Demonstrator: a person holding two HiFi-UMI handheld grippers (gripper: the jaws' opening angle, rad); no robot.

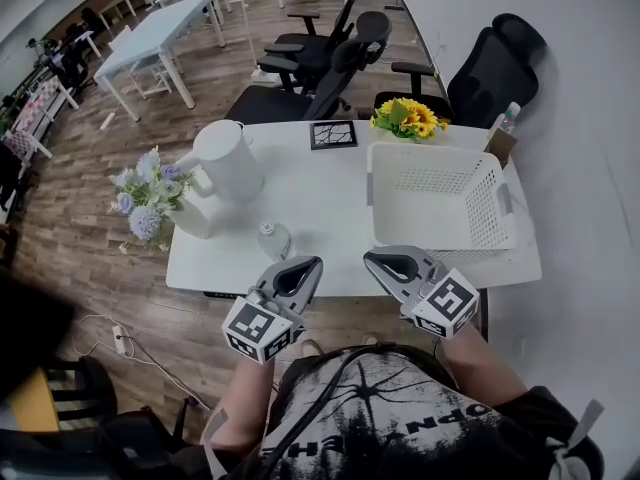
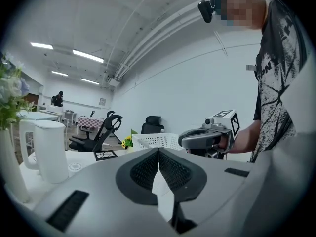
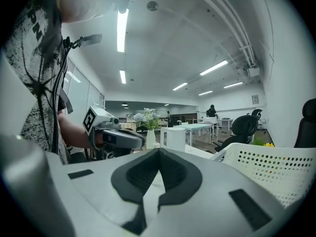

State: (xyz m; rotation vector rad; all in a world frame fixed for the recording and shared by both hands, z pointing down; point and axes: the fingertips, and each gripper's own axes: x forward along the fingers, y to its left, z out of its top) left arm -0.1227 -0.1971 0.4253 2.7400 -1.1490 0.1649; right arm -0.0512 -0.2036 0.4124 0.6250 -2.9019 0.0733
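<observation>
Both grippers hover over the near edge of a white table [image 1: 330, 183], close to the person's chest. My left gripper [image 1: 308, 265] is shut with nothing in it, and its closed tips [image 2: 158, 152] meet in the left gripper view. A small clear bottle [image 1: 273, 238] stands just beyond it. My right gripper [image 1: 372, 259] is shut and empty too, its tips [image 3: 158, 151] pressed together. It sits just in front of a white perforated basket [image 1: 440, 203]. Each gripper shows in the other's view: the right gripper [image 2: 207, 137], the left gripper [image 3: 116, 135].
A white kettle [image 1: 228, 158] and a white vase of pale flowers [image 1: 150, 193] stand at the table's left. Sunflowers [image 1: 410, 118] and a black square tile [image 1: 333, 134] lie at the far edge. Black office chairs [image 1: 330, 53] stand behind the table, a white wall to the right.
</observation>
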